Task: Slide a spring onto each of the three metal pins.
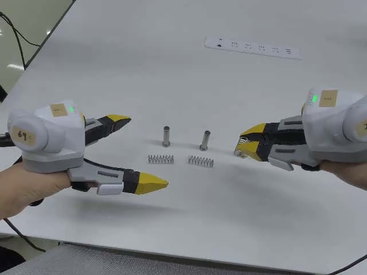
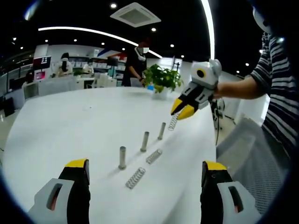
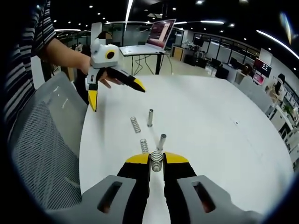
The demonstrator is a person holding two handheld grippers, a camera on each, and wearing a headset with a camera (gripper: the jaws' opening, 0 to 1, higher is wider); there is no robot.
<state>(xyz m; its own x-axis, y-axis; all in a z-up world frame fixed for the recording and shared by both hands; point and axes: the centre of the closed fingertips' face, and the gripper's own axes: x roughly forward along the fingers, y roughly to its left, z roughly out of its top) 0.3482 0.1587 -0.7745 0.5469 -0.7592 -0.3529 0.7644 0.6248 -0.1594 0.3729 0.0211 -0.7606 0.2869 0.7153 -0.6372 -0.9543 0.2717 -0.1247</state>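
Two metal pins stand upright mid-table, each with a loose spring lying in front of it. The left gripper view shows all three pins in a row. My right gripper is shut on a third spring, which hangs close beside the far pin, apart from it. My left gripper hovers wide open left of the pins, with nothing between its jaws. It also appears in the right gripper view as the left gripper.
A white power strip lies at the back of the white table. A grey mesh chair sits at the near table edge. A potted plant stands at one end of the table, with people at desks beyond it.
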